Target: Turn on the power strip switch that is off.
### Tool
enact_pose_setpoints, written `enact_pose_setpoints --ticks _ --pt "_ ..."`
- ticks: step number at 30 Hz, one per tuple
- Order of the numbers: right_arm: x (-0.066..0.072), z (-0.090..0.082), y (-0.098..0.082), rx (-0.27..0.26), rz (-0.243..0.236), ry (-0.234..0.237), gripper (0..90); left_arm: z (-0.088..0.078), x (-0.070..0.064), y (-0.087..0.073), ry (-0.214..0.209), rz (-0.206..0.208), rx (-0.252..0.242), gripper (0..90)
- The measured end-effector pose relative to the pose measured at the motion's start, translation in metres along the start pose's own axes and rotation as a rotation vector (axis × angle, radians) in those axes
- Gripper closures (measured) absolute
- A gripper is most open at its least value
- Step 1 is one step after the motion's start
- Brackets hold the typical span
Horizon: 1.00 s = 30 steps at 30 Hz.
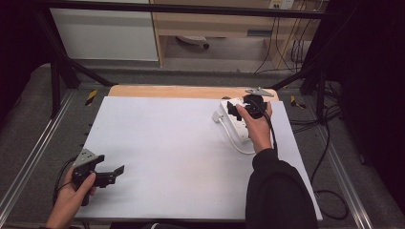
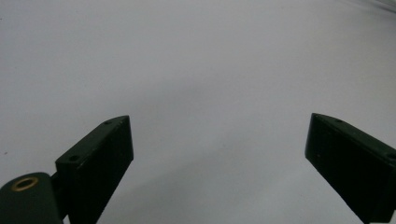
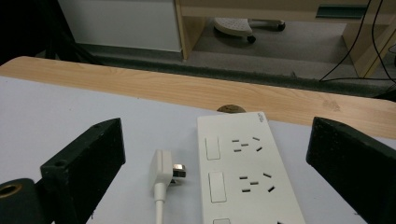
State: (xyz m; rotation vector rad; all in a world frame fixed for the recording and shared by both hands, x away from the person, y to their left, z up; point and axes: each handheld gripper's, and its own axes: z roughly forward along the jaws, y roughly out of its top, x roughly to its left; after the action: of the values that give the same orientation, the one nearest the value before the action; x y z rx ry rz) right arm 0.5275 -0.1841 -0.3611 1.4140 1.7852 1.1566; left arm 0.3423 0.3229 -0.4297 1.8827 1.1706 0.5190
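Black jaws of right claw (image 3: 215, 172) rise nearest the lens in the right gripper view, spread wide w/ nothing between them; just beyond lie the white power strip (image 3: 245, 172) and its plug (image 3: 162, 170). From the high view the right claw (image 1: 237, 109) hovers over the strip (image 1: 237, 125) near the far right corner of the tabletop (image 1: 181, 143), hand wrapped round the grip.

Left claw (image 1: 112, 171) sits near the front left corner, also wide open, aimed at bare tabletop (image 2: 196, 70), well apart from the strip.

Step in hand, as I read it: reaching for the plug or strip. To do it well, prob. centre the jaws on the plug body, not the thin cable, come down level, close on its flat sides so the prongs stay free. Strip could slide when touched; left claw could brace it if needed.

Strip: white, long, flat, rocker switches along one side, socket slot groups beside them. Plug: white, flat, angled, metal prongs pointing toward the strip, lying just beside it, cable (image 1: 235, 140) looping toward the front edge.
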Motion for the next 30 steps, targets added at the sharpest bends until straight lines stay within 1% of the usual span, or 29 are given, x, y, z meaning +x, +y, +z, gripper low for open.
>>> enact_pose_setpoints --ticks 10,12,16,19,24,28,30 --pt "-0.003 -0.016 0.006 -0.040 -0.019 0.041 6.1 -0.001 0.001 -0.001 0.000 -0.009 -0.001 7.9" --pt "-0.004 -0.019 0.007 -0.044 -0.007 0.053 6.3 -0.001 0.001 -0.001 0.001 -0.008 0.003 7.9" --pt "-0.005 -0.026 0.009 -0.053 -0.018 0.057 6.4 0.000 0.001 -0.001 0.000 -0.009 0.004 7.9" --pt "-0.006 -0.032 0.010 -0.064 -0.017 0.076 6.5 0.000 0.001 -0.001 -0.001 -0.010 0.005 7.9" --pt "-0.007 -0.042 0.009 -0.066 -0.026 0.084 6.7 0.000 0.000 -0.001 0.001 -0.008 0.004 7.9" --pt "-0.008 -0.050 0.008 -0.071 -0.026 0.097 6.8 0.000 0.000 -0.001 0.004 -0.012 0.006 7.9" --pt "-0.009 -0.054 0.008 -0.070 -0.021 0.105 7.3 -0.001 0.001 -0.002 0.005 -0.008 0.008 7.9"
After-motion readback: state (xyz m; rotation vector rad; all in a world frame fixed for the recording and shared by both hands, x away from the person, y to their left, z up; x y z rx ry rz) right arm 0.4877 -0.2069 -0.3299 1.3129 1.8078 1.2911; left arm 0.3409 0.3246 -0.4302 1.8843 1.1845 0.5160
